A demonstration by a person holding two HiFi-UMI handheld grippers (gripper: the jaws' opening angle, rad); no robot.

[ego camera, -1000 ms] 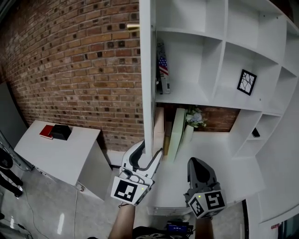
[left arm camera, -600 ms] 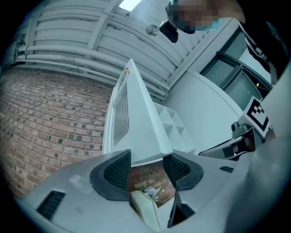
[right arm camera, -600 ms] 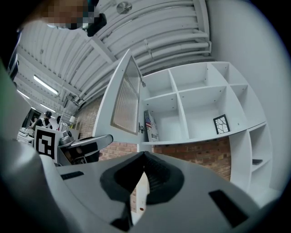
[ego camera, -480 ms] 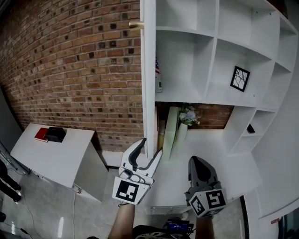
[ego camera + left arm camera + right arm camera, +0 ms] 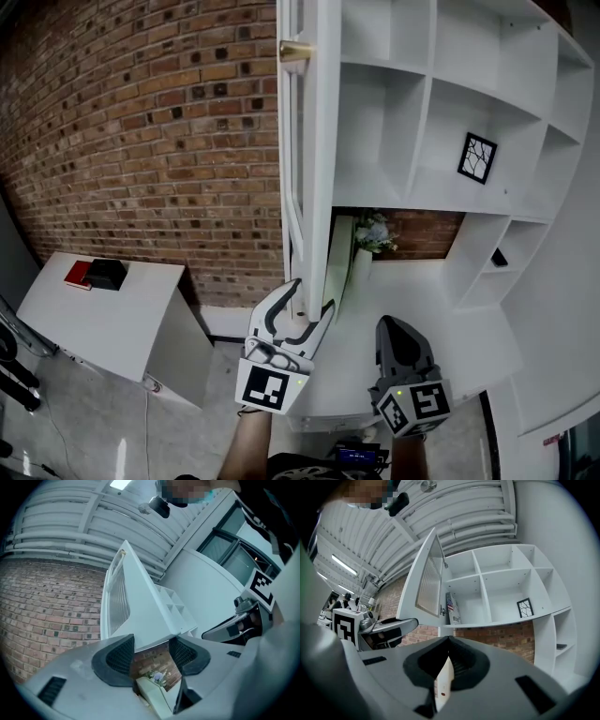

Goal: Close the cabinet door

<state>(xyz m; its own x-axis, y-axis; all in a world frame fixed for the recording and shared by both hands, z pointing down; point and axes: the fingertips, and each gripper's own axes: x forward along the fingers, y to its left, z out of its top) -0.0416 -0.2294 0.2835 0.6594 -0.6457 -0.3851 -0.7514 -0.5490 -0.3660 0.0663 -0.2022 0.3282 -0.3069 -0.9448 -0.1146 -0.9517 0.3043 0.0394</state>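
the cabinet door (image 5: 314, 141) stands open, nearly square to the shelving unit (image 5: 412, 112). in the head view it is almost edge-on. its long axis is vertical, and its free edge points toward the person. a brass knob (image 5: 293, 52) projects from the face turned to the brick wall (image 5: 141, 141); judged from this, that face is the outer one. the inner face looks toward the open compartments.

the left gripper (image 5: 311, 295) is at the bottom of the door, below the free edge. in the left gripper view, the left gripper (image 5: 151, 651) has its jaws set wide, and the door's (image 5: 140, 606) lower corner stands between them. the corner fills most of the gap and appears to touch both pads (image 5: 119, 656). a firm clamp cannot be confirmed.

the right gripper (image 5: 397, 328) hangs to the right of the door, well apart from it, over the white counter (image 5: 450, 319). its own view shows the right gripper (image 5: 449, 660) with its jaws drawn together. only a pale sliver shows in the slit, and no held object can be identified. the door (image 5: 423, 581) and the shelves lie ahead of it.

judgement: the closing swing is under way but not complete. the door must travel to the right, toward the shelves, about its far vertical edge. the left gripper is the nearer one and straddles the panel. the jaw on the brick-wall side is placed to push. the right gripper lies on the side toward which the door must swing.
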